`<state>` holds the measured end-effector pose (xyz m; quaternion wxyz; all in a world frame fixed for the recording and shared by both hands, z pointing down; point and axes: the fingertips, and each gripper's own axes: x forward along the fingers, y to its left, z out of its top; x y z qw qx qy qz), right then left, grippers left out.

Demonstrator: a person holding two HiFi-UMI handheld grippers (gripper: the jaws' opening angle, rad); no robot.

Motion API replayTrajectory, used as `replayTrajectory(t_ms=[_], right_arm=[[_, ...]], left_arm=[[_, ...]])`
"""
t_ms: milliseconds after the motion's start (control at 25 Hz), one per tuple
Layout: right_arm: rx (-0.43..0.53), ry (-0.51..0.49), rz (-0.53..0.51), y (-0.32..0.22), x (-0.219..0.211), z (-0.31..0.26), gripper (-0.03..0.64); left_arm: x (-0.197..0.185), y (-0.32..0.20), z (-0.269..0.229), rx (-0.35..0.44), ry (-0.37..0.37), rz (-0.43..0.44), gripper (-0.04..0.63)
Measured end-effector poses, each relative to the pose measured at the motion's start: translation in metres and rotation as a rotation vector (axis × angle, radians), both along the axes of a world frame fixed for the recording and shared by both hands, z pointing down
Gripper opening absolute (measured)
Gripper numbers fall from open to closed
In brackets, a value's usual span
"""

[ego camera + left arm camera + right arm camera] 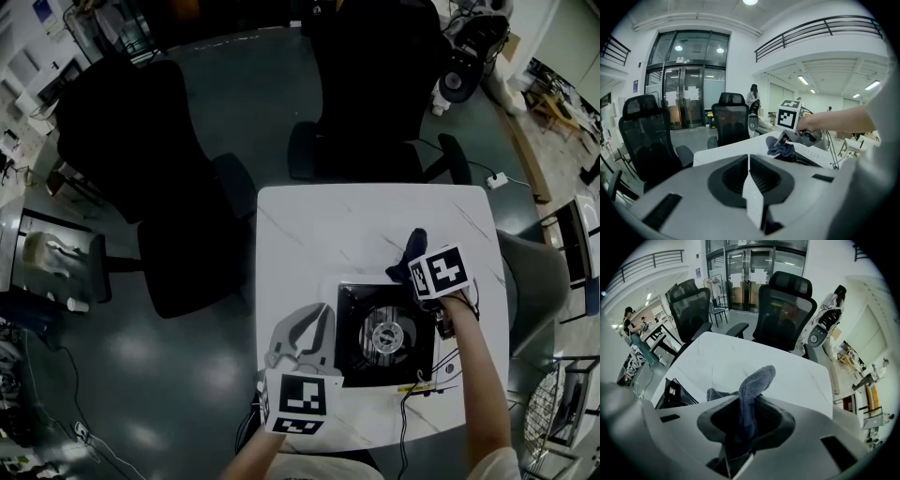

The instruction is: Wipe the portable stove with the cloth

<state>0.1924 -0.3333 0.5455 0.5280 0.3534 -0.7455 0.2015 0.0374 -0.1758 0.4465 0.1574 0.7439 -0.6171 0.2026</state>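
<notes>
While the head view looks steeply down on a white marbled table [309, 225], a black office chair [141, 169] stands off its left side on the dark floor. A second chair [375, 94] is pushed up to the far edge.

Left gripper [319, 319]: over the table's near left part, just beside the stove's left side. Its own view shows the jaws pressed together with nothing between them. Whether it touches the tabletop cannot be told.

Portable stove [356, 309]: black top, round silver burner [386, 336] in the middle, sitting on the near half of the table. Thin cables run off its near right corner.

Right gripper [412, 272]: at the stove's far right corner, held in a hand [459, 305]. Jaws clamped on a dark blue cloth [410, 255]. In the right gripper view the cloth [750, 394] sticks up and forward out of the jaws, with a fold spilling to the left. From the left gripper view, the cloth [780, 147] hangs down onto the stove's far edge.
</notes>
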Motion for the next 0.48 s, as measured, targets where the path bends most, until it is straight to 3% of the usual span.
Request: replayTrajectory(t_ms=[480], right_arm=[[-0.03, 0.007, 0.008, -0.011, 0.035, 0.002, 0.097]], left_arm=[[0.012, 0.0, -0.001, 0.005, -0.018, 0.018, 0.021]])
